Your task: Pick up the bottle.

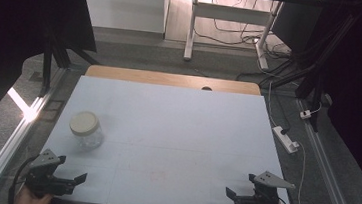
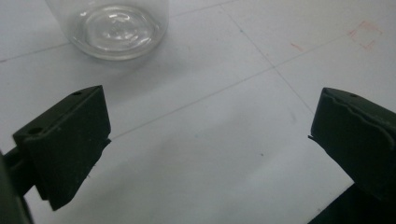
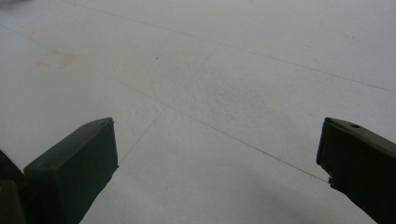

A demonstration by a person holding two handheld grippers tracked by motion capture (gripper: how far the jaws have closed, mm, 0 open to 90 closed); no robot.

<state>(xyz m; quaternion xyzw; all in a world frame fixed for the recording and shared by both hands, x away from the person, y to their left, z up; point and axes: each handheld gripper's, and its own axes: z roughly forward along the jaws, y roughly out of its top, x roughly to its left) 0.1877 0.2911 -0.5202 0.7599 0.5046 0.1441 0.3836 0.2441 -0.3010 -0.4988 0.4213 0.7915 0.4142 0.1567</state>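
Both tools, left [image 1: 73, 171] and right [image 1: 239, 185], gape empty; a careless approach could topple the clear, cream-lidded plastic jar [image 1: 86, 129] on the pale bench [image 1: 176, 126].

This looks like a lab or recording workspace. A pale blue surface [image 1: 176, 131] sits inside a frame of metal rails [image 1: 9, 141] hung with black curtains [image 1: 21, 16]. Cables [image 1: 235, 37] trail over the grey floor [image 1: 139, 47] past a power strip [image 1: 286, 139] and a white desk frame [image 1: 227, 16].
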